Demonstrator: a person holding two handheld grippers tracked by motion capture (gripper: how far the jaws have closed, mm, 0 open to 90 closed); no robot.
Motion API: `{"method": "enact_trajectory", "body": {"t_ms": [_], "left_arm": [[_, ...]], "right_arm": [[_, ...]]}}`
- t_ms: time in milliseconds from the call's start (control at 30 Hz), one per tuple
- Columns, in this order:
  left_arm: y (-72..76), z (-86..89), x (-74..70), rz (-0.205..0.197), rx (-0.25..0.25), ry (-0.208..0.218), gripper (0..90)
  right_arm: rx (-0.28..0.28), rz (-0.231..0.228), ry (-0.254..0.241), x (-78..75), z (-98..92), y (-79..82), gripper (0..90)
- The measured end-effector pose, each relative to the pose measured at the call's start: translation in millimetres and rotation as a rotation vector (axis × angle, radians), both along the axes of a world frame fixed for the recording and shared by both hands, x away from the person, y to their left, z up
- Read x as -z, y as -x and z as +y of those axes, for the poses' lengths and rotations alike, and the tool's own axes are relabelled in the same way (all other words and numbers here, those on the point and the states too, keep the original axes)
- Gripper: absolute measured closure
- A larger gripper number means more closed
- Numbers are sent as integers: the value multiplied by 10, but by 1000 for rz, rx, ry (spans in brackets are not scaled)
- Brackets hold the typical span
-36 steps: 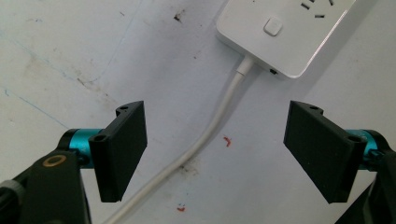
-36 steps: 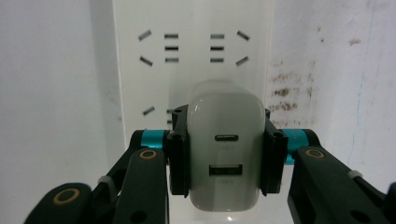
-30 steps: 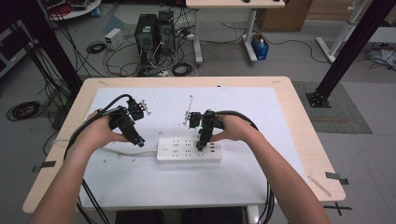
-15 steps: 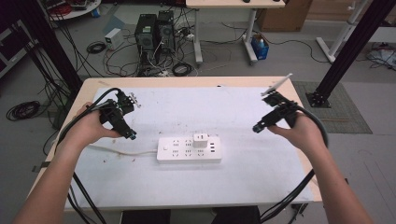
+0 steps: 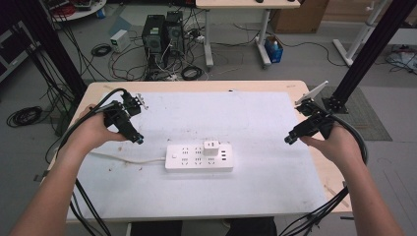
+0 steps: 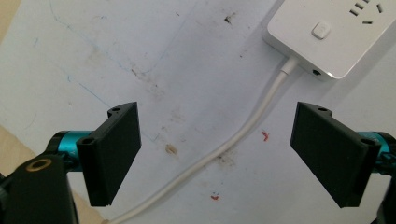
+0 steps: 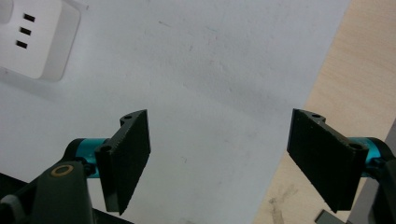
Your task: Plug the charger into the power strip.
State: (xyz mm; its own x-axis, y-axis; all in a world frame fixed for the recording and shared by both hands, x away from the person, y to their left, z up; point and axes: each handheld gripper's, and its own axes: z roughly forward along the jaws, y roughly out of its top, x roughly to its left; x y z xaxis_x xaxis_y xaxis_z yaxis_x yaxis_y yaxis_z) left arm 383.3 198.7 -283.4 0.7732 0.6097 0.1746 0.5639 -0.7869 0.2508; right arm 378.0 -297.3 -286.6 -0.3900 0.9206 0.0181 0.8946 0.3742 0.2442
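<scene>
White power strip [image 5: 198, 158] sits dead center of the frame on the white mat [image 5: 255, 118], with a small white plug [image 5: 211, 146] stuck in its top row. Left gripper [image 5: 138, 139] is at mid-left over the strip's cord [image 5: 123, 158], jaws wide apart. Right gripper [image 5: 290, 139] is out at the right edge, jaws spread too, nothing in either.

Only the power strip [image 5: 198, 158] and its cord [image 5: 129, 159] interrupt the table [image 5: 255, 118].

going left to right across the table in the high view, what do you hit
left gripper → white cable → power strip with a white adapter plugged in → right gripper
</scene>
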Motion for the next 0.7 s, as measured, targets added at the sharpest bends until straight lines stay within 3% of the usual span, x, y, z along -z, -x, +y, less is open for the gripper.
{"method": "enact_trajectory", "body": {"t_ms": [700], "left_arm": [[-10,-122,-16,5,21,-20,163]], "right_arm": [[-23,14,1,66,44,-34,210]]}}
